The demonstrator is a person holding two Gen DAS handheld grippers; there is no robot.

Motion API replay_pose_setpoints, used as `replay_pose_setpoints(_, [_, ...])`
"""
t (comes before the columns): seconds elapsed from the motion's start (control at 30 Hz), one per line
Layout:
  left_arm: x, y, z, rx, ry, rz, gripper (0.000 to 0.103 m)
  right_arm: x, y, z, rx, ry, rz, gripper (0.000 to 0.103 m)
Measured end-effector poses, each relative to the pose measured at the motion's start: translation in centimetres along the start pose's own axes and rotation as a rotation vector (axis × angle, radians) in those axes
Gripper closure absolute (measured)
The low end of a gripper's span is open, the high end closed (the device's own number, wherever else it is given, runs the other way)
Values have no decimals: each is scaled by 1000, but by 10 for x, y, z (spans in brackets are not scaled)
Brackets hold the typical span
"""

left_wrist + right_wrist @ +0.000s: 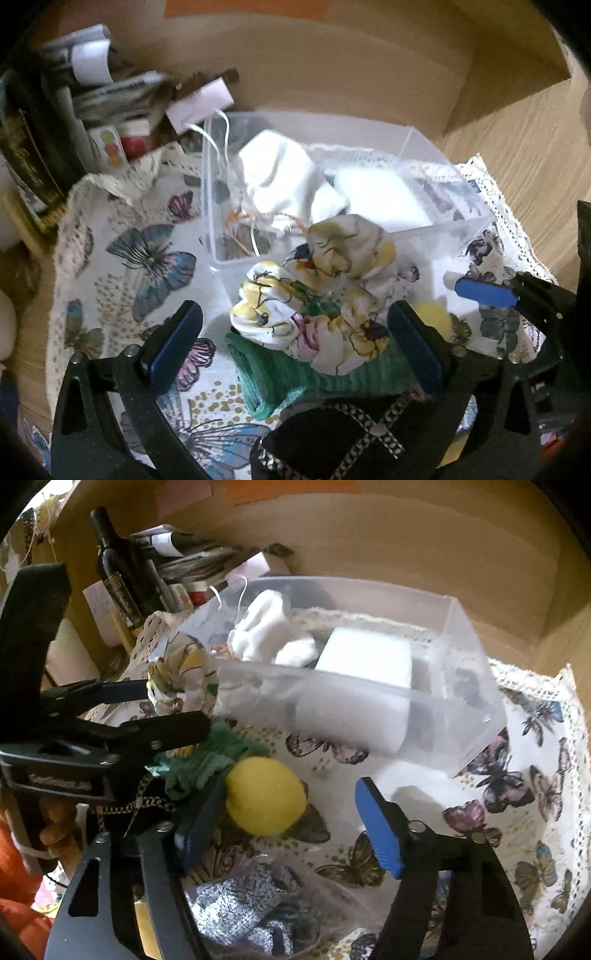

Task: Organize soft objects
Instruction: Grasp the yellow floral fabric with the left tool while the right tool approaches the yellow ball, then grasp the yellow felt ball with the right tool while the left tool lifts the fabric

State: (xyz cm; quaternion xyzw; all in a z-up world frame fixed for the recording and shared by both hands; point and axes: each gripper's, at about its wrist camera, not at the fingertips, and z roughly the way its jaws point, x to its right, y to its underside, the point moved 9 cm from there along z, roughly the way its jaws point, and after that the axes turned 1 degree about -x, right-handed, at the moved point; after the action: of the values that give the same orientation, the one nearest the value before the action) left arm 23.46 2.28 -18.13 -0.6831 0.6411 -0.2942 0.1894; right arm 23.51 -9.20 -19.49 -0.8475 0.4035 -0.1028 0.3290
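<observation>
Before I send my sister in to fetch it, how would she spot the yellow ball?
Find the clear plastic box on the butterfly-print cloth. Just in front of it, beside a crumpled green cloth, lies the yellow ball. It is the only plain, round, single-colour thing; its neighbours are crumpled fabrics.

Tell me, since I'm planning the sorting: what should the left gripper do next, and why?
Probably close the left gripper on the floral fabric bundle: it lies between the open fingers, on the green cloth, just outside the clear box.
</observation>
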Motion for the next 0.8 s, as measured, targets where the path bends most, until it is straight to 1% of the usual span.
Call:
replay_pose_setpoints(0.13, [-3, 1, 7, -2, 8, -18, 3, -7, 4, 3, -15, -43, -9, 50])
replay_pose_setpoints(0.17, [-4, 1, 6, 6, 12, -23, 11, -9, 5, 4, -16, -51, -11, 55])
replay_pose_setpoints(0.2, [-4, 1, 5, 13, 16, -27, 17, -11, 6, 4, -21, -68, -13, 61])
replay_pose_setpoints(0.23, [-4, 2, 4, 11, 17, -24, 26, -14, 6, 5, -24, -78, -16, 63])
replay_pose_setpoints(0.27, [-4, 3, 5, 5, 21, -17, 34, -16, 7, 5, -24, -79, -22, 64])
replay_pose_setpoints(0.3, [-3, 5, 5, -1, 27, -15, 38, -17, 8, 4, -16, -65, -32, 65])
replay_pose_setpoints(0.33, [-3, 7, 6, -6, 35, -16, 46, -18, 8, 4, -14, -59, -40, 65])
replay_pose_setpoints(0.37, [-1, 8, 5, -8, 41, -15, 57, -19, 9, 3, -8, -50, -45, 66])
replay_pose_setpoints(0.4, [-1, 9, 4, -8, 43, -10, 62, -20, 9, 1, -2, -42, -48, 66])
replay_pose_setpoints(0.43, [0, 10, 3, -7, 42, -5, 70, -20, 9, 1, 0, -40, -51, 67])
replay_pose_setpoints(0.47, [1, 11, 1, -2, 41, 0, 74, -19, 8, -1, 6, -33, -52, 67])
replay_pose_setpoints(0.57, [1, 12, -8, 23, 46, -1, 80, -15, 4, -9, 37, -8, -43, 67])
replay_pose_setpoints(0.7, [0, 7, -27, 73, 45, 1, 81, -5, -7, -31, 101, 26, -26, 67])
replay_pose_setpoints(0.8, [2, -4, -47, 133, 45, 13, 81, 1, -19, -49, 158, 61, -32, 67])
